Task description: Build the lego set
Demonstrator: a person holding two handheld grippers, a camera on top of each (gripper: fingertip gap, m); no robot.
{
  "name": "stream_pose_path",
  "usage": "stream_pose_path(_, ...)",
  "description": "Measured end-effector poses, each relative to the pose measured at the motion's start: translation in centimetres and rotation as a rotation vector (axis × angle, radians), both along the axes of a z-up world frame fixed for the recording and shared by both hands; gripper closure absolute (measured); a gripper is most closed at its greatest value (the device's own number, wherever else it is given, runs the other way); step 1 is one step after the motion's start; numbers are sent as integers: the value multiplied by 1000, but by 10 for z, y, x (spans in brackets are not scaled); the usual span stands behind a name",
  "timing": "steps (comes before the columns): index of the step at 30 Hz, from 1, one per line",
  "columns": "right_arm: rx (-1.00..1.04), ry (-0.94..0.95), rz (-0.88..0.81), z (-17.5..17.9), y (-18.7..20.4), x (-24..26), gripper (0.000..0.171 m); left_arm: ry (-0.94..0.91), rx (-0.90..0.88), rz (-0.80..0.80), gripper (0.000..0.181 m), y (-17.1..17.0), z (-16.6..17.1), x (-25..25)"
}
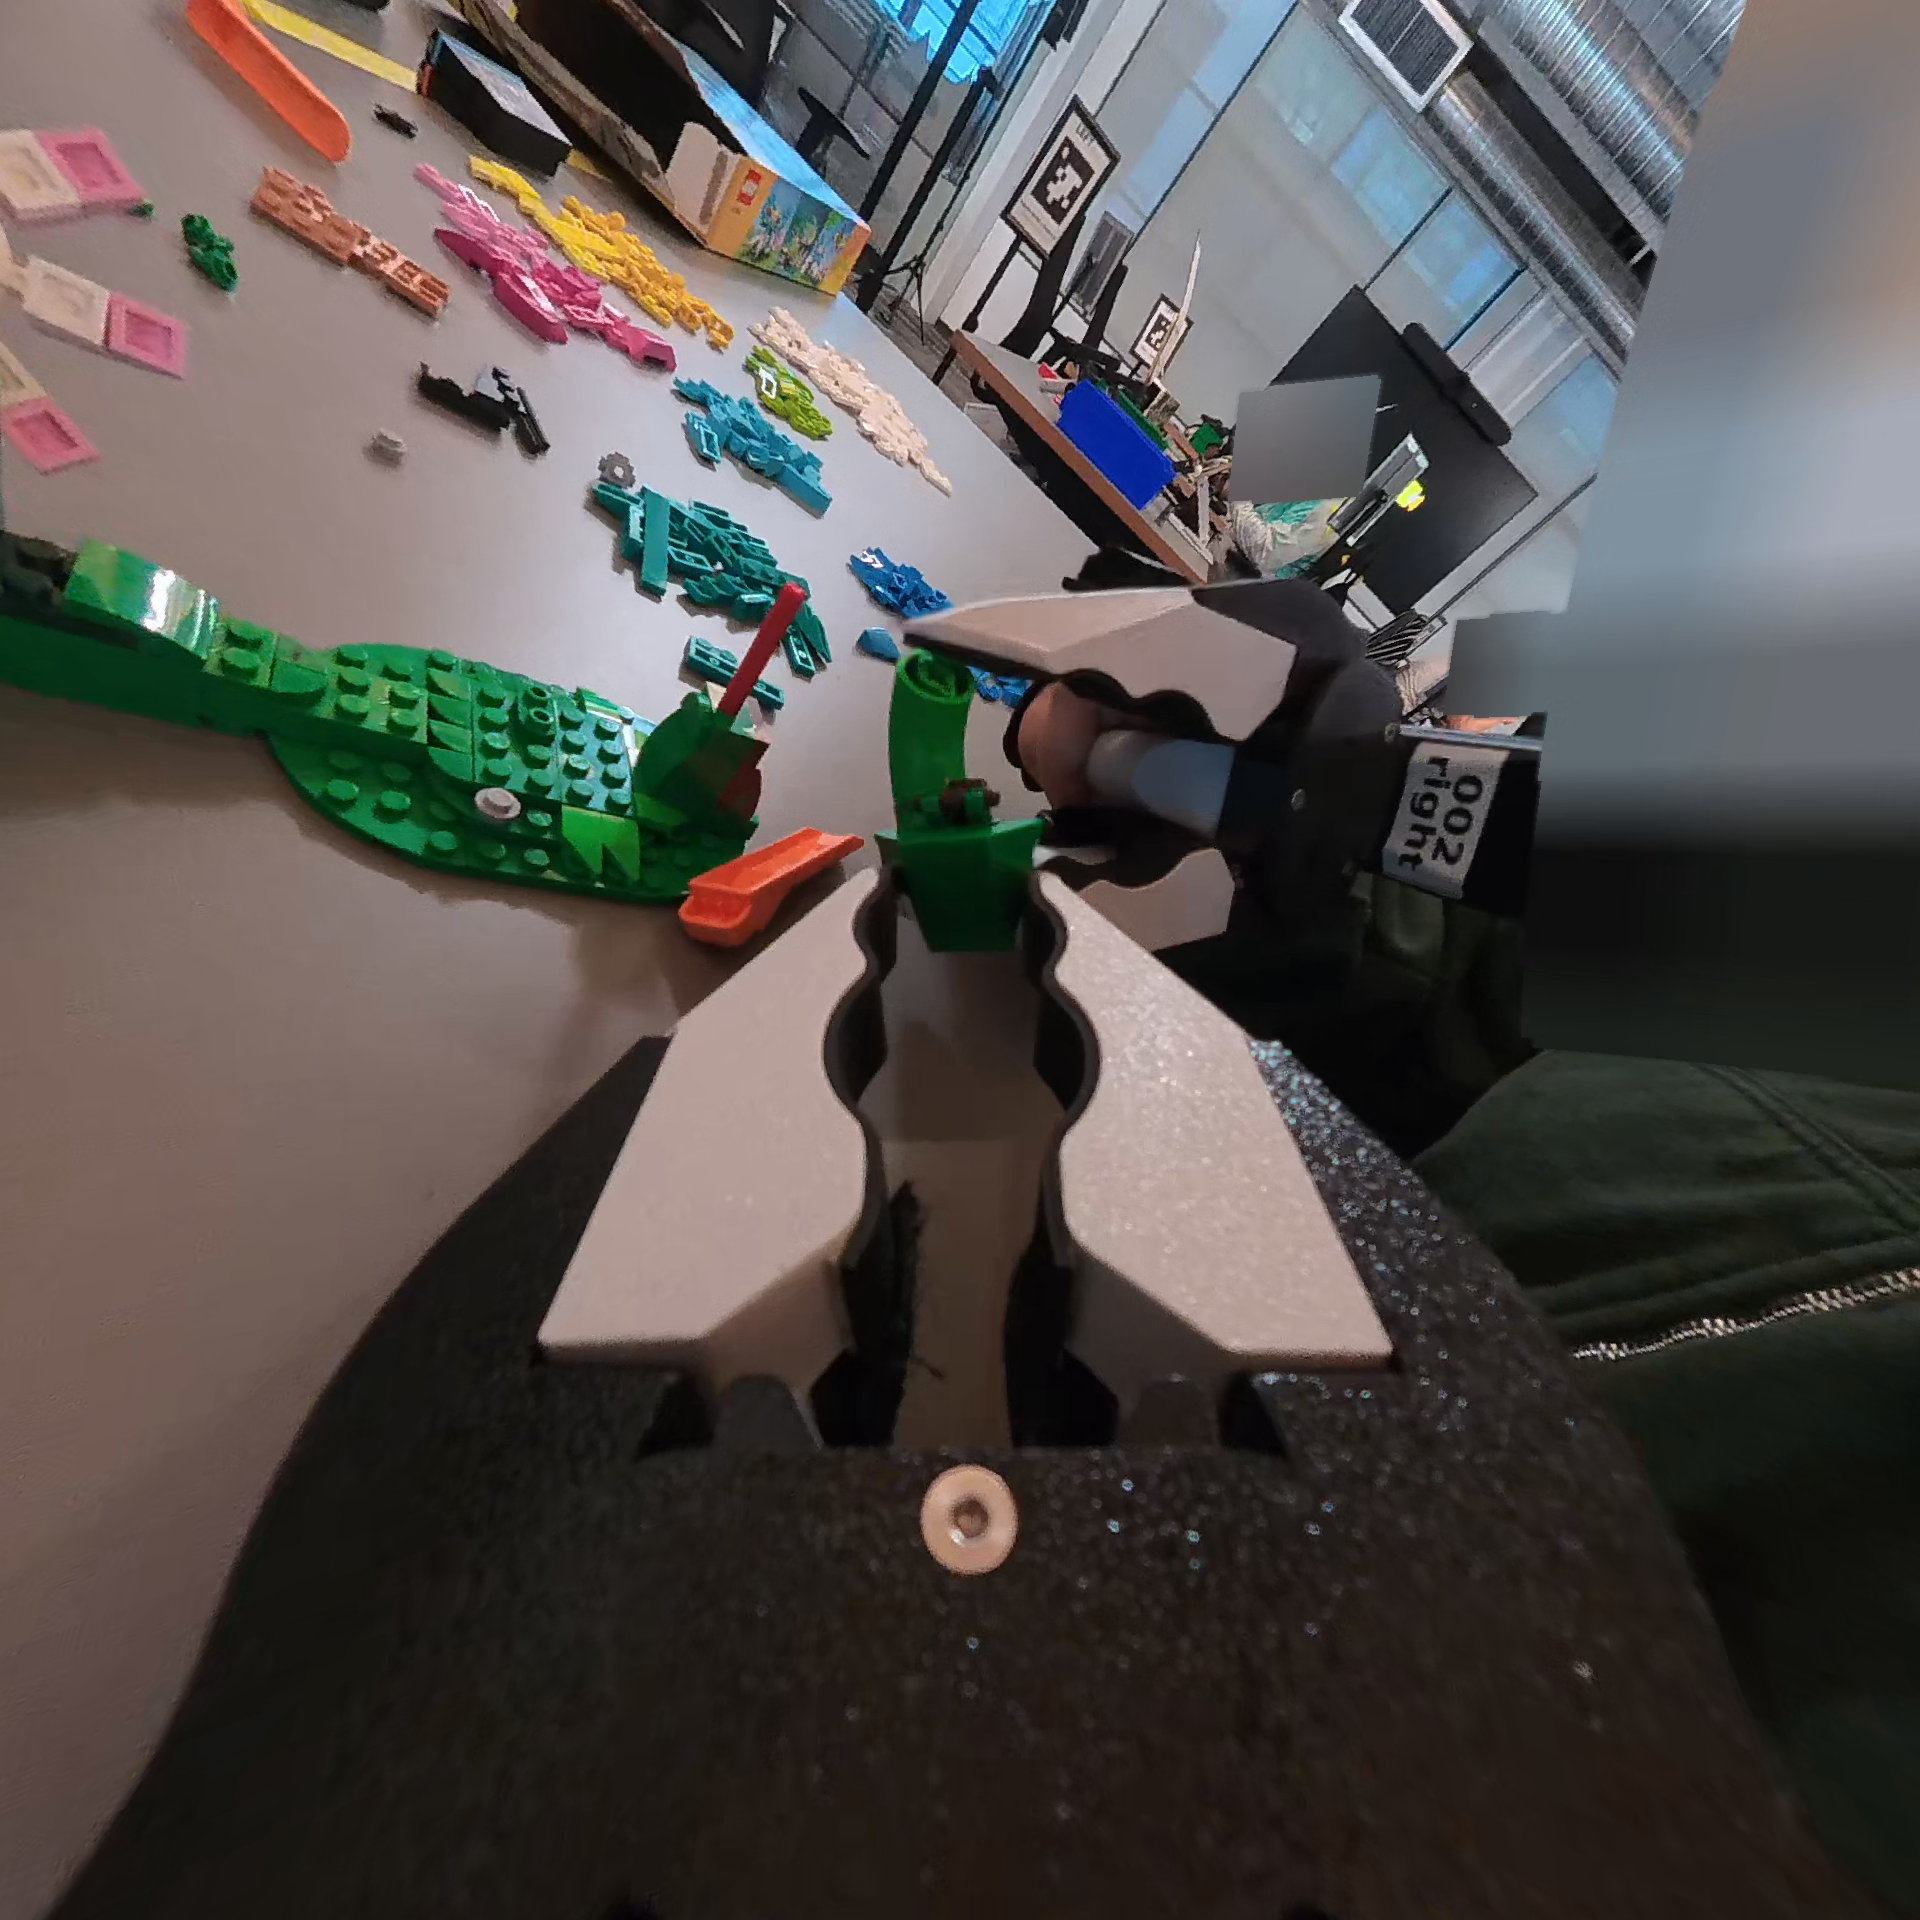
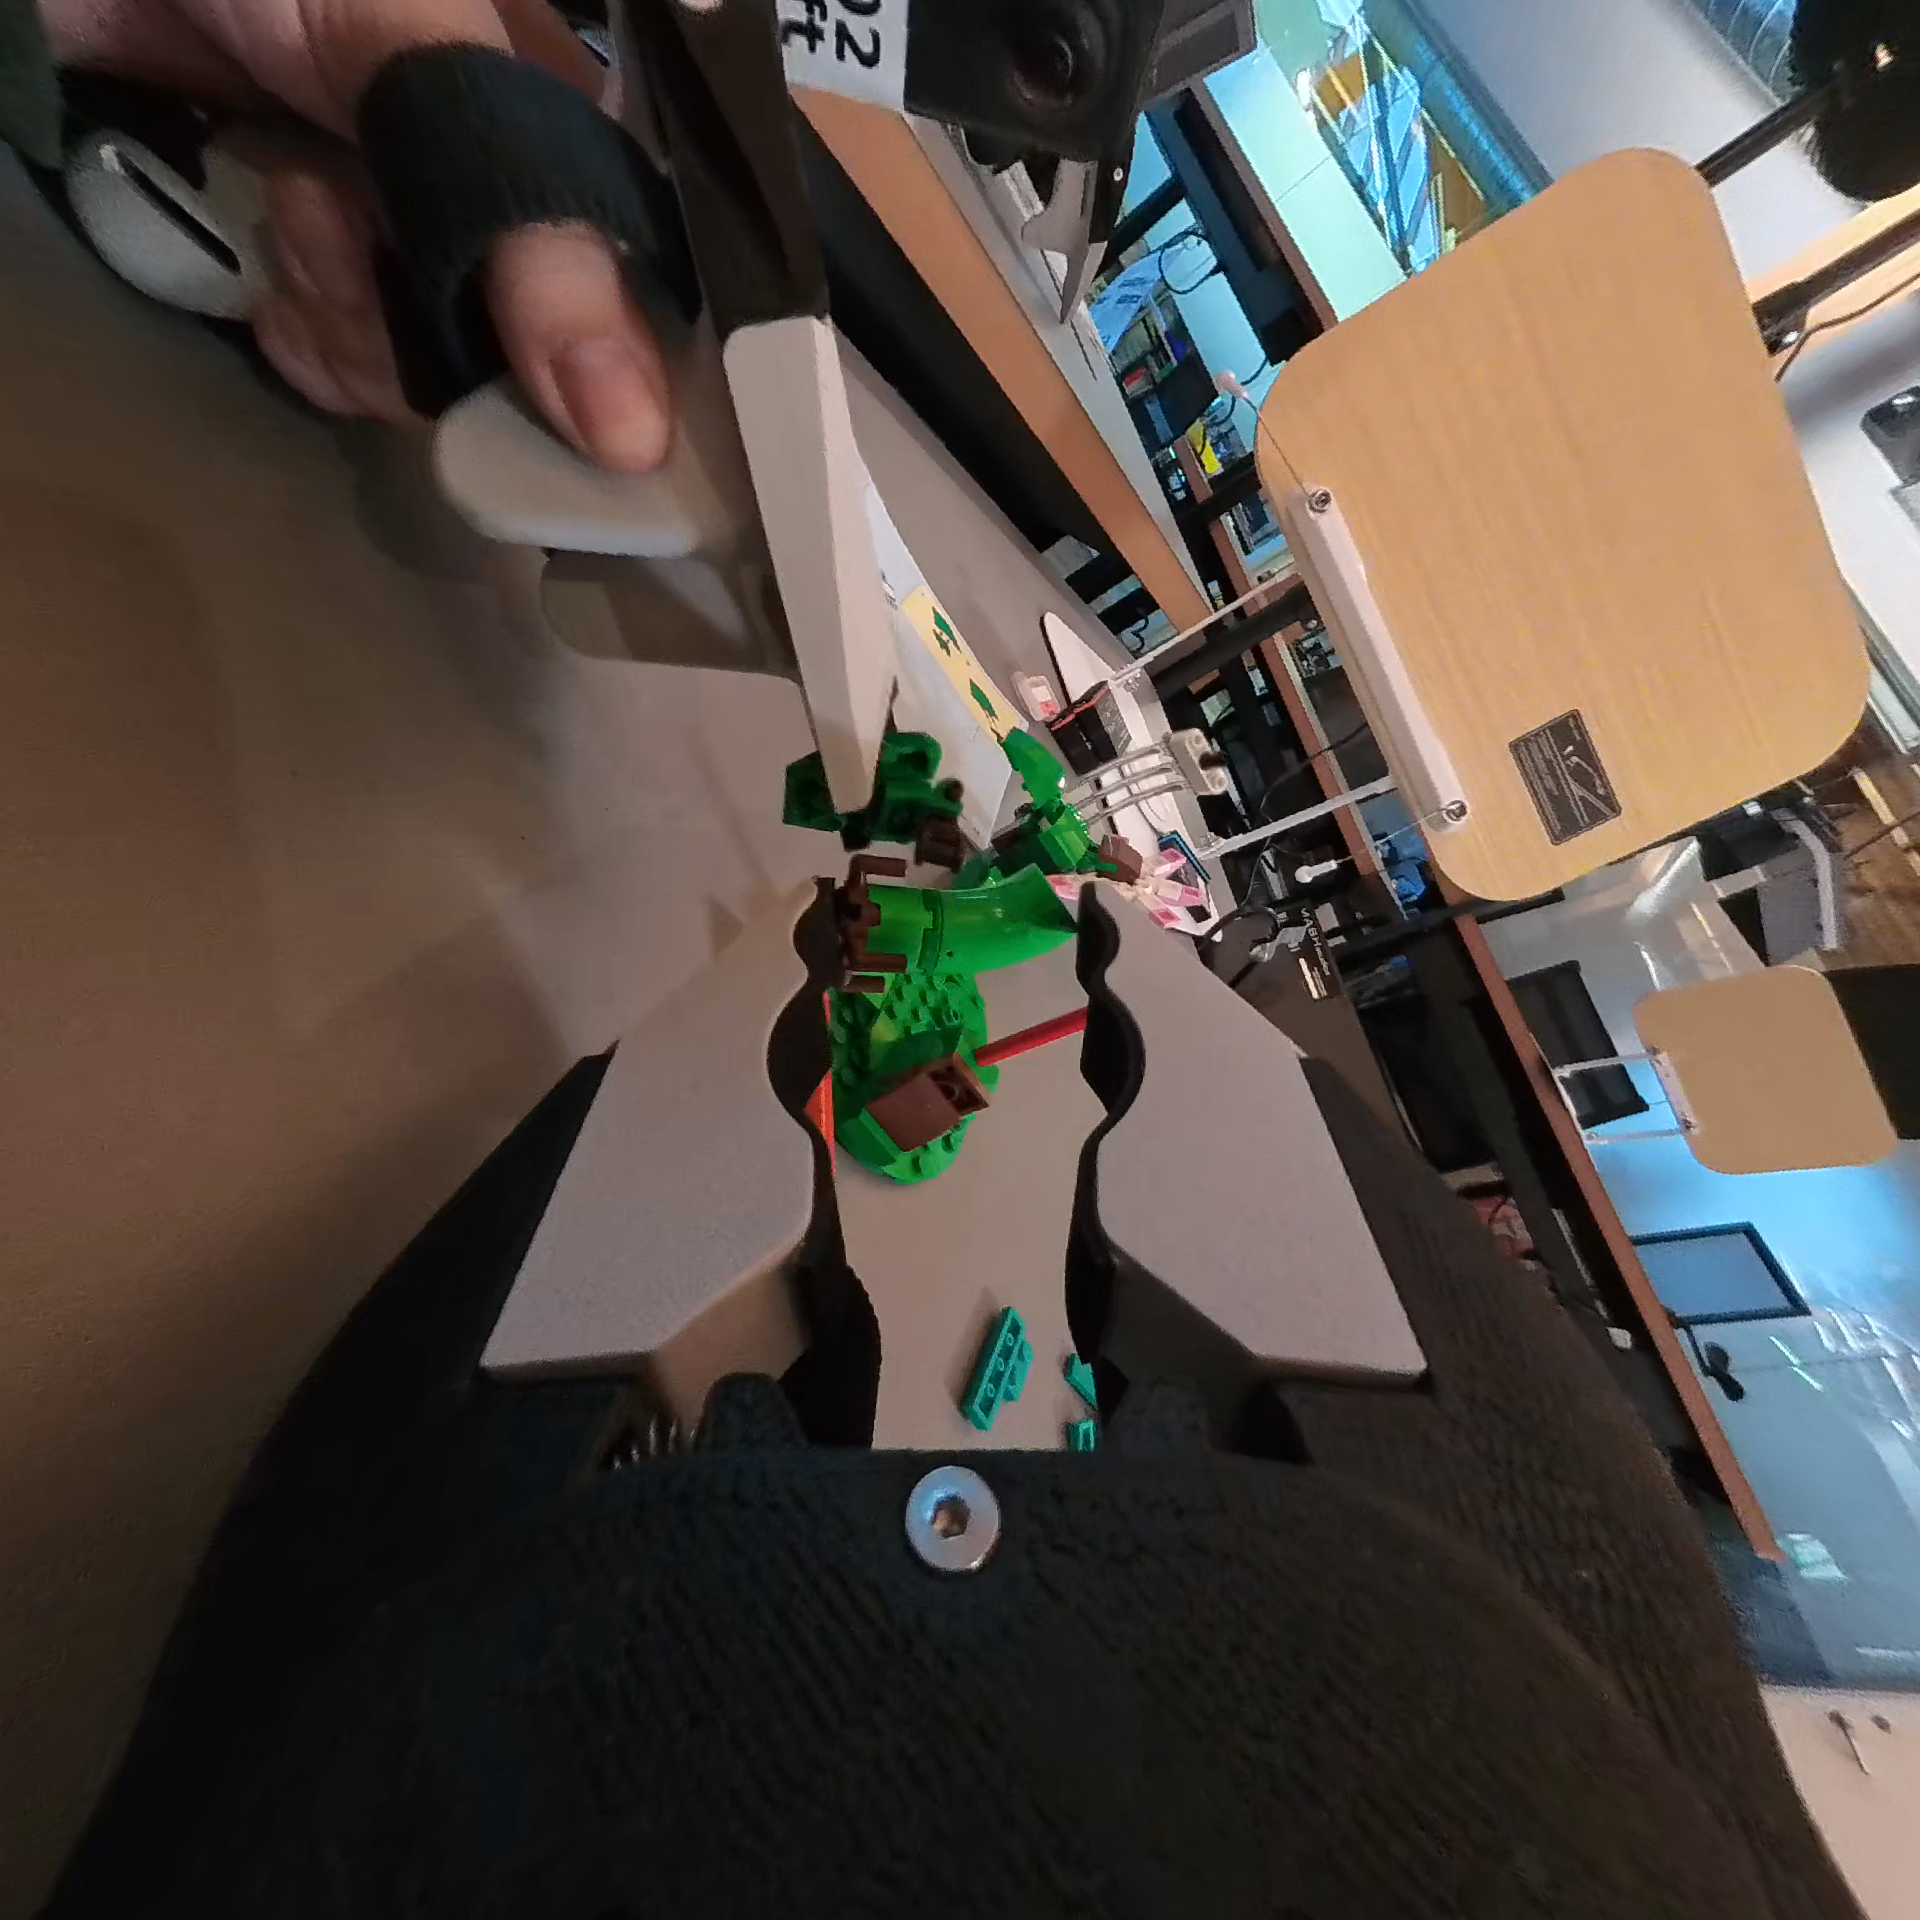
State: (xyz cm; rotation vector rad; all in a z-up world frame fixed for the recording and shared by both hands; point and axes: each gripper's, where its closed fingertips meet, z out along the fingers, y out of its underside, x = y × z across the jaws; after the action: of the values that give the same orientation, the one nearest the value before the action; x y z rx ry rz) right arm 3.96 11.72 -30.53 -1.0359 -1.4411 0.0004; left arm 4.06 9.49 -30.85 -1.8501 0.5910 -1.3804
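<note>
My left gripper point(image 1: 956, 896) is shut on the wedge-shaped base of a small green stem assembly point(image 1: 928, 727), held above the table near its front edge. The curved bright green stem rises from that base, with small brown pieces on it. My right gripper point(image 1: 982, 748) comes in from the right. Its jaws stand wide apart and touch the stem assembly end to end. In the right wrist view the stem point(image 2: 971, 920) spans the gap between my right gripper's point(image 2: 956, 906) tips. The left gripper's finger point(image 2: 821, 582) comes down from above. The green plate build point(image 1: 468, 748) lies to the left.
An orange brick separator point(image 1: 769, 875) lies beside the build, and a red rod point(image 1: 769, 646) sticks up from it. Sorted piles of teal point(image 1: 717, 561), pink point(image 1: 540, 270), yellow point(image 1: 634, 249) and white point(image 1: 852, 395) bricks lie behind. The set's box point(image 1: 748, 197) stands at the back. A teal plate point(image 2: 997, 1361) lies on the table.
</note>
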Motion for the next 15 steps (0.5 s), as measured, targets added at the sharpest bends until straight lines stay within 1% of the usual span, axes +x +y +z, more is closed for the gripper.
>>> stream_pose_path(15, 6, 17, -14, 5, -1, 0, 126, 7, 7, -3, 160, -1, 0, 4)
